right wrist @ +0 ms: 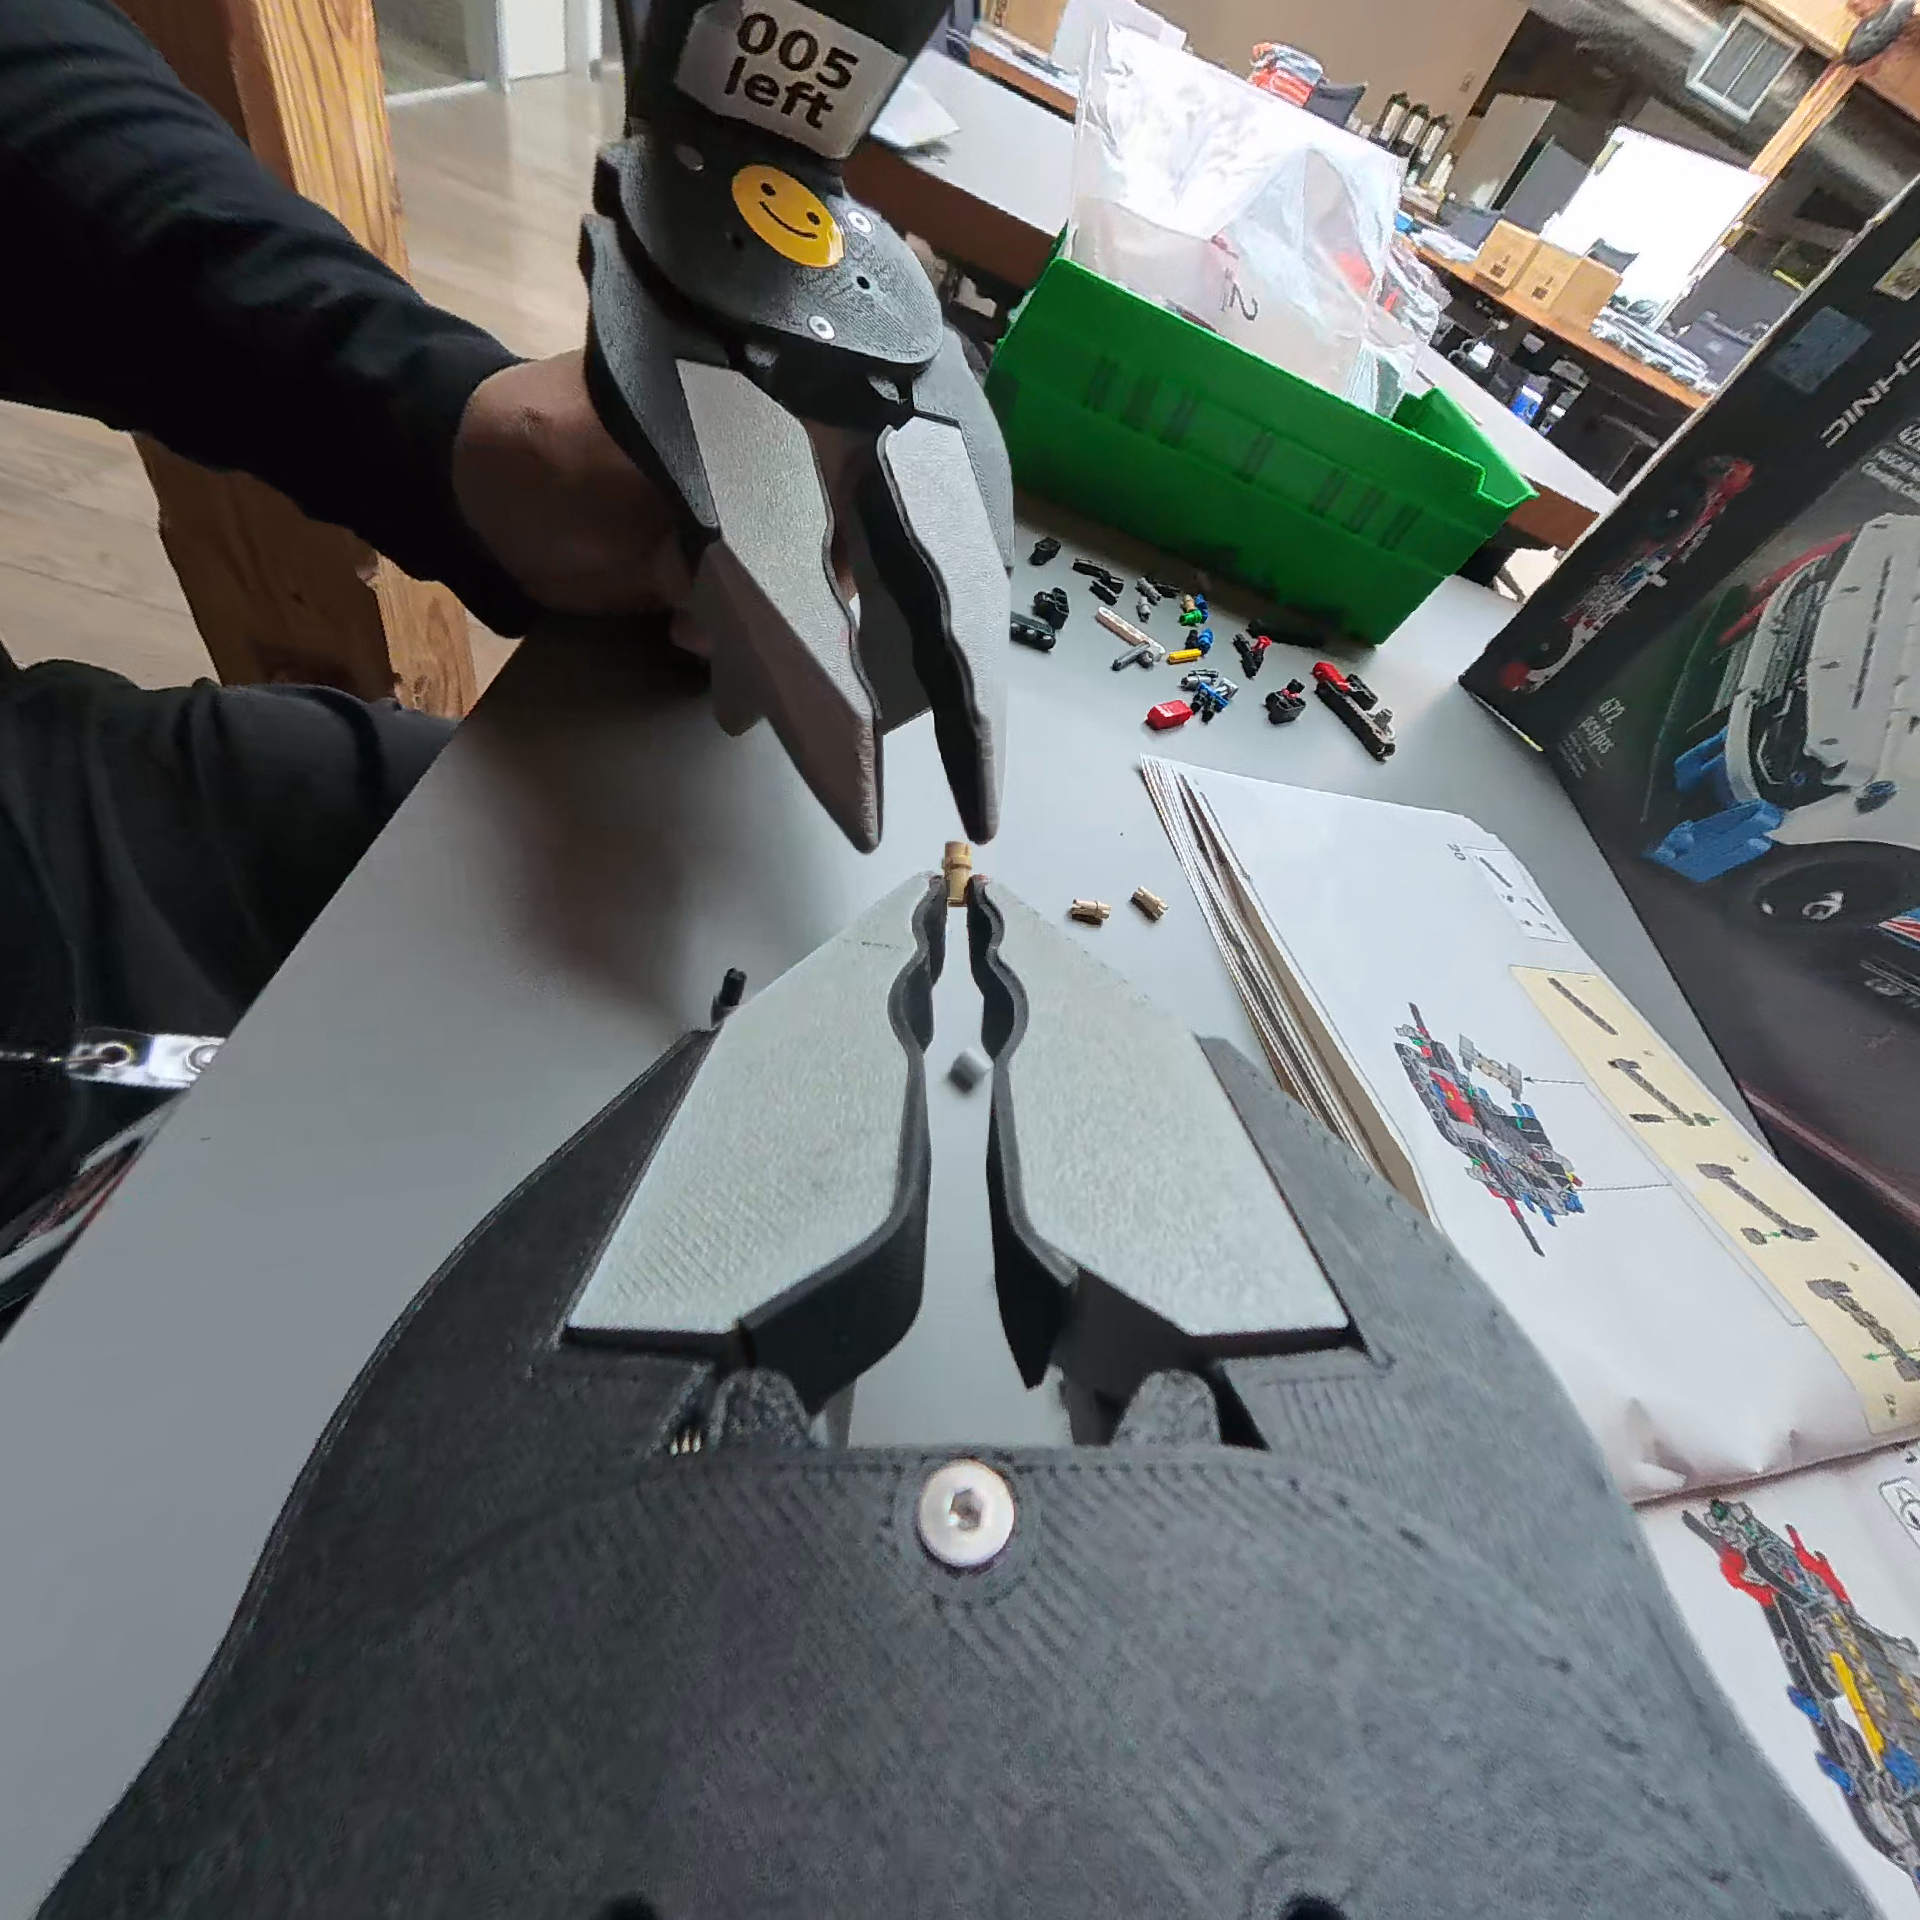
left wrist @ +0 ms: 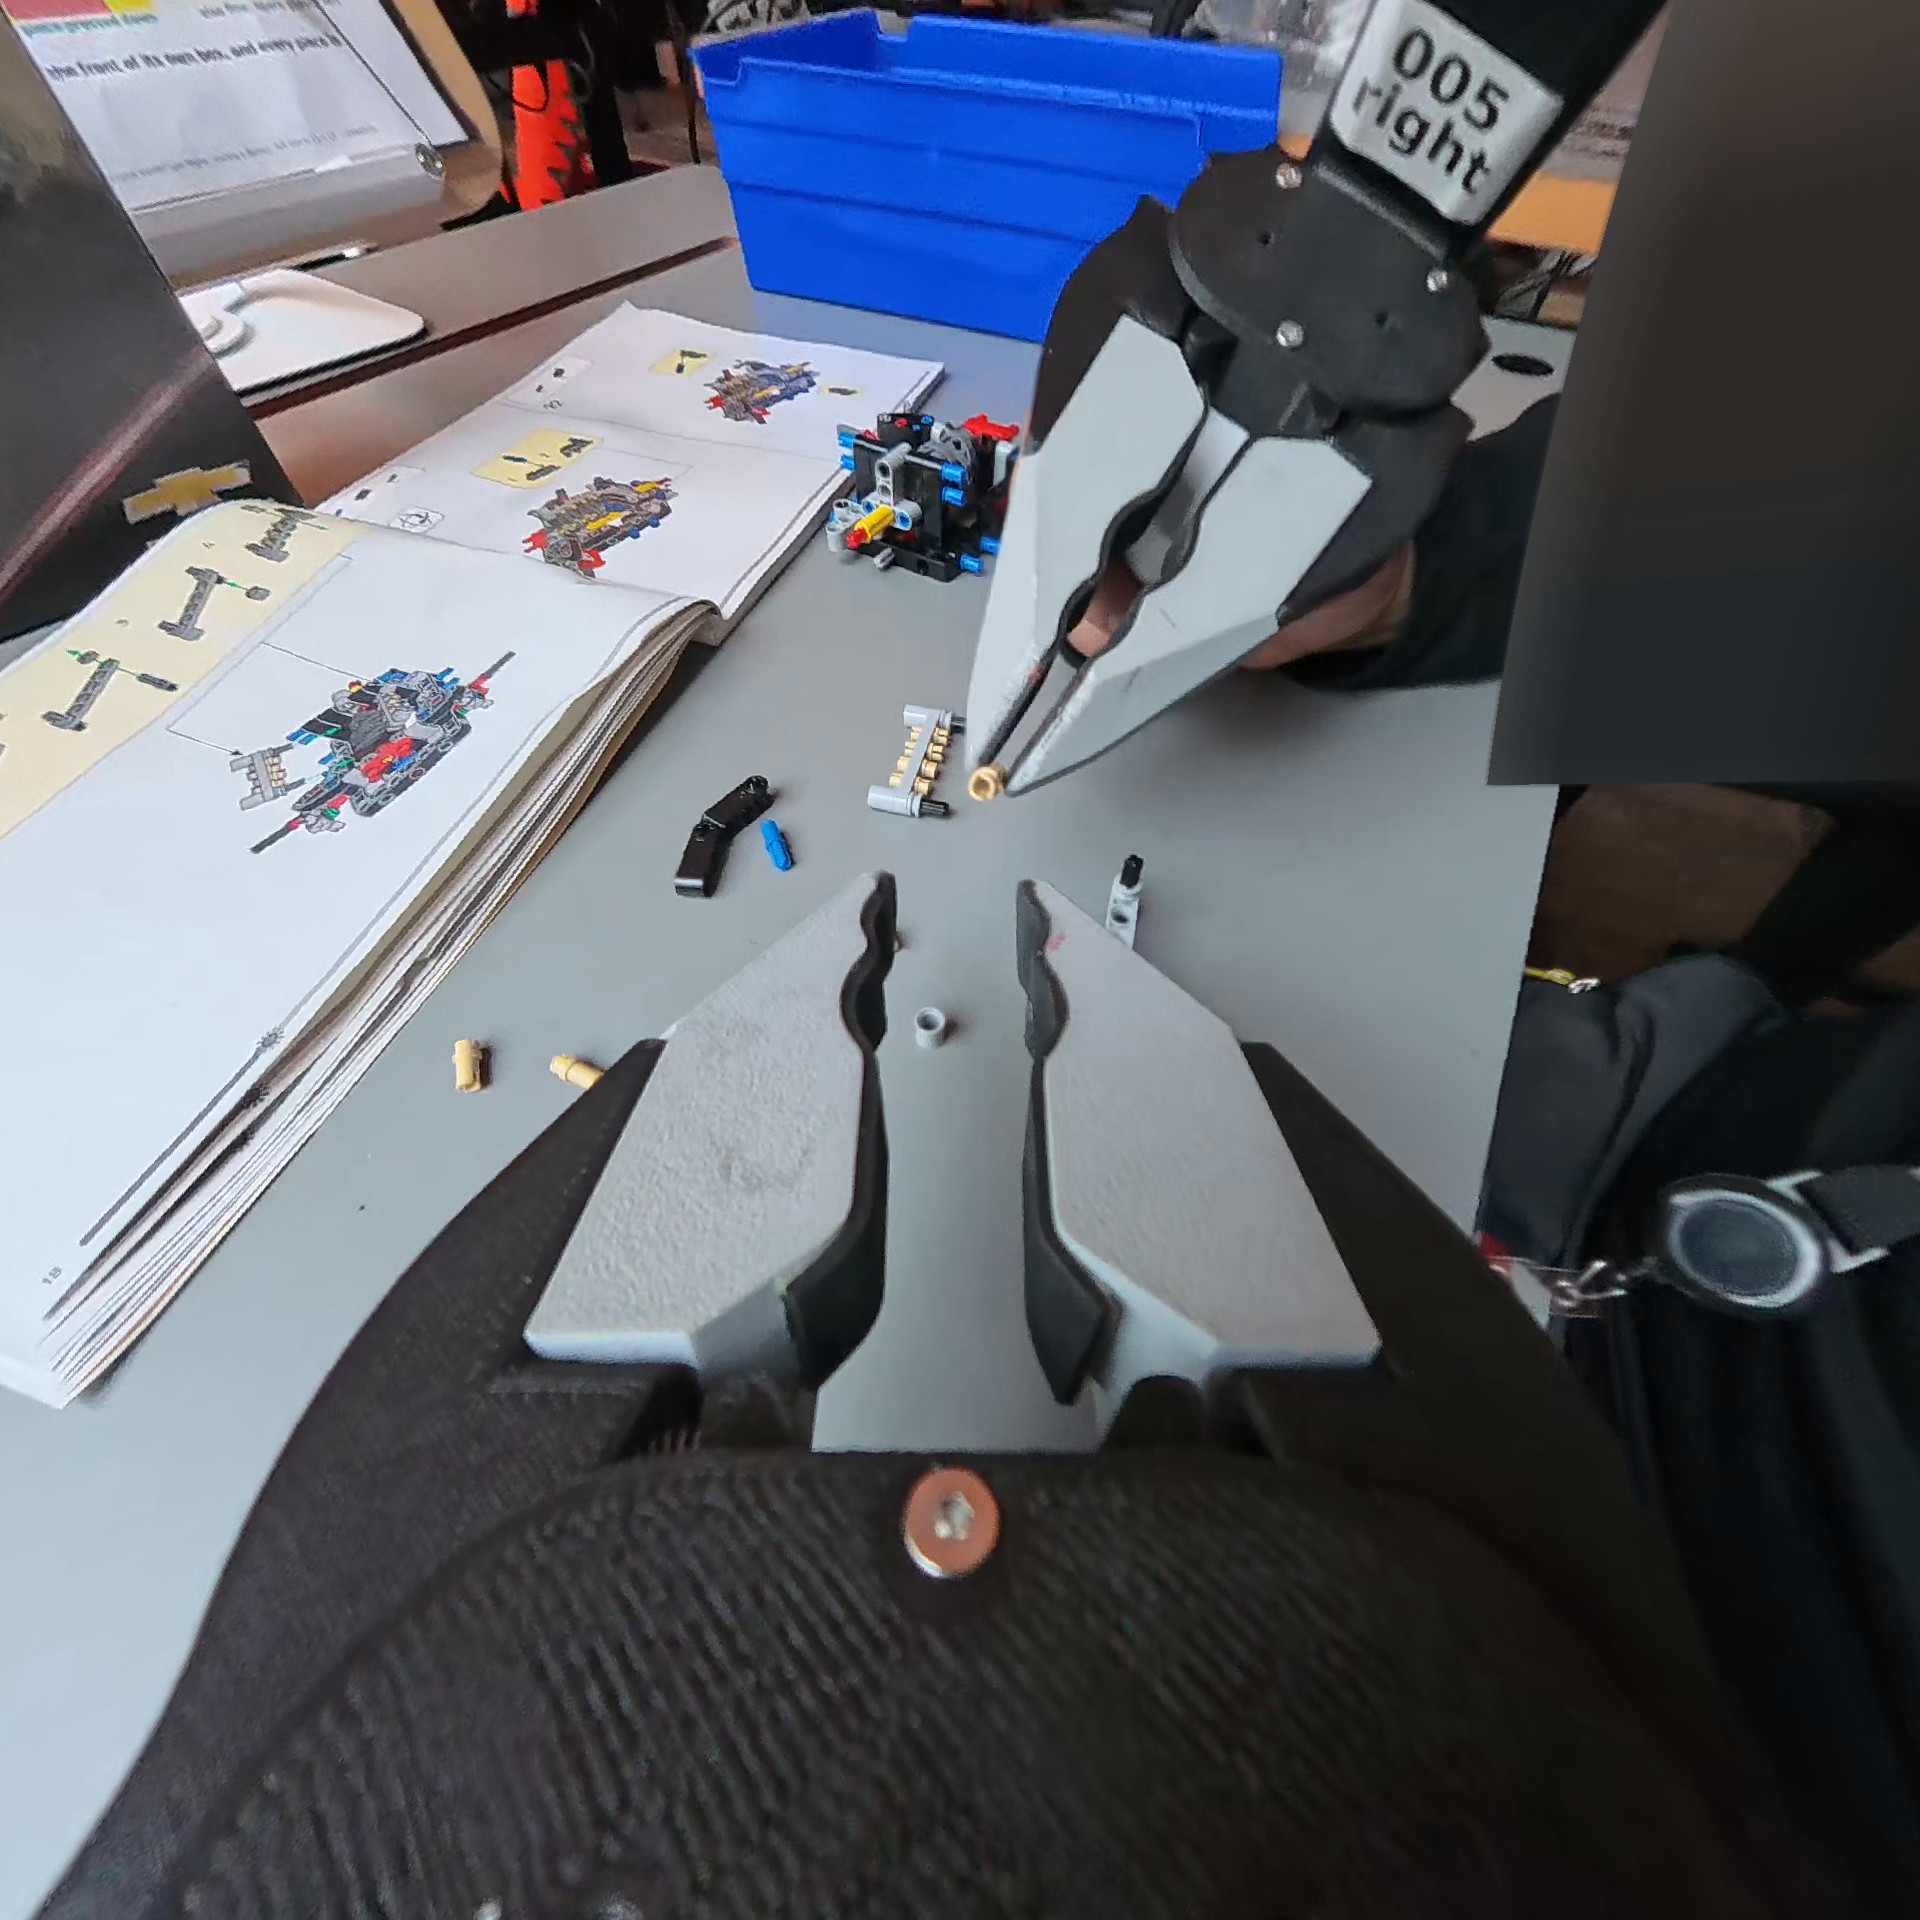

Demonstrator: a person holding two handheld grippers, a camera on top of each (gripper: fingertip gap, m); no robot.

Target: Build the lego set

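Grey and smooth, the bench (left wrist: 1299, 935) carries loose parts spread round an open instruction booklet (left wrist: 312, 935), which serves as landmark. Nearest, the left hand-held gripper (left wrist: 951, 894) hovers with its jaws apart and empty over a small grey round bushing (left wrist: 932, 1029), right of the booklet's near corner; two tan plastic pins (left wrist: 470, 1065) lie just off that corner. Slightly beyond, the right hand-held gripper (left wrist: 997, 779) is clamped at its very tips on a short tan connector pin (left wrist: 985, 781), held close to a grey beam assembly with a row of tan pins (left wrist: 914, 758), probably so the pin can join that row. A black angled beam (left wrist: 717, 836) and a blue pin (left wrist: 776, 844) sit between this assembly and the booklet's edge. Farther off, by the booklet's far page, stands the partly built black chassis with blue and red pins (left wrist: 925, 488), likely parked until the subassembly is ready. Behind it sits a blue plastic bin (left wrist: 977, 166).
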